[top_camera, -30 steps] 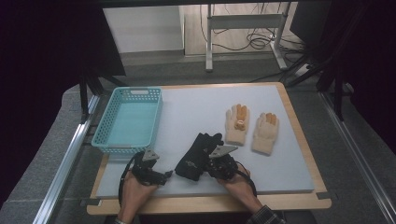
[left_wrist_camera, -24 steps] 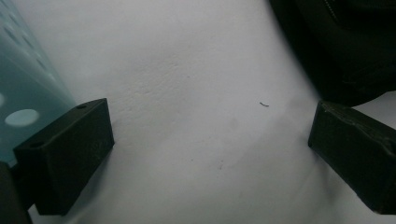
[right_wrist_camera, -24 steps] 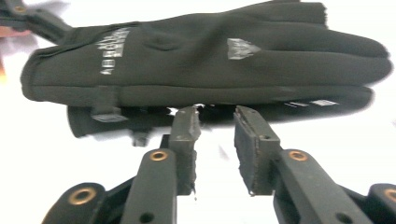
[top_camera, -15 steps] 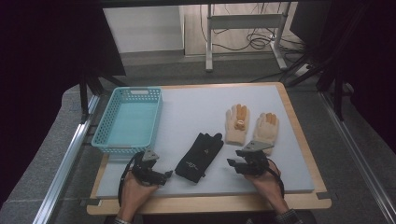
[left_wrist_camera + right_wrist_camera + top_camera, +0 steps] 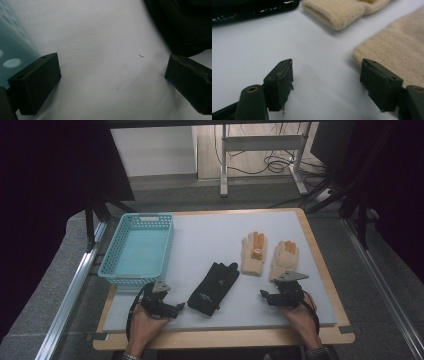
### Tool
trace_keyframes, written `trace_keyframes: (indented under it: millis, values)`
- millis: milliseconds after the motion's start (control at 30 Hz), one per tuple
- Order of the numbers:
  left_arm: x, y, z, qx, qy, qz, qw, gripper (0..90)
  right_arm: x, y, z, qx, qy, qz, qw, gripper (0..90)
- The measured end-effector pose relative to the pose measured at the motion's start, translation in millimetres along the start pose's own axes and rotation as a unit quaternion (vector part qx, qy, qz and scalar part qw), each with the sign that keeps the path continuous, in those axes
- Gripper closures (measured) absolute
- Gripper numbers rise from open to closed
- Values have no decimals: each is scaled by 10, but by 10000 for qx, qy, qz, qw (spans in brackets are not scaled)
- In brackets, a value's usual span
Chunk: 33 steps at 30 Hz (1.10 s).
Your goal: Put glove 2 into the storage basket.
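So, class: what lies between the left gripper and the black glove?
Nothing: in the high view, bare grey mat separates the left gripper from the black glove; the left gripper view shows the same.

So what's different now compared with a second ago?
The right gripper let go of the black fabric glove and swung off to the right, near the closer beige knitted glove, jaws open. The left gripper, the turquoise plastic basket and the other beige glove stayed put.

floor [image 5: 165,182]: grey, top centre | metal desk frame [image 5: 260,142]: upper middle, cables [image 5: 272,165] beneath | dark curtains [image 5: 45,195]: left and right edges
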<state>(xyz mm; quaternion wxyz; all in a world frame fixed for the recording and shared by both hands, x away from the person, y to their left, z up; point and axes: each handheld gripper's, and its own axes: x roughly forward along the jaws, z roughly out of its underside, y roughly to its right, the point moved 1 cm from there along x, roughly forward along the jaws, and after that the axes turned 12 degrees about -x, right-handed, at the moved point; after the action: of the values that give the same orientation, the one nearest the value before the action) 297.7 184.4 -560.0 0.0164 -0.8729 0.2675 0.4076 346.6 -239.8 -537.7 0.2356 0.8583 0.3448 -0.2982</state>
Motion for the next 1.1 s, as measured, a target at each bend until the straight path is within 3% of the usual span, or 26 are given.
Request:
trace_keyframes:
  millis: [400, 667, 833, 967, 1100]
  values:
    - [-31, 2, 0, -1, 13, -7, 10000, 37, 7, -7, 5, -16, 0, 1, 10000, 247]
    - [-140, 124, -42, -49, -3, 237, 9997, 51, 8, -10, 5, -8, 10, 8, 10000, 247]
    - [-185, 220, -171, -51, -76, 126, 9999, 46, 8, -9, 6, -4, 9, 2, 10000, 247]
    - [-202, 328, -322, -142, -7, 271, 9995, 29, 8, -9, 6, -3, 10, 2, 10000, 247]
    - [-152, 439, -474, -21, -98, 312, 9995, 18, 7, -9, 6, -2, 12, 1, 10000, 247]
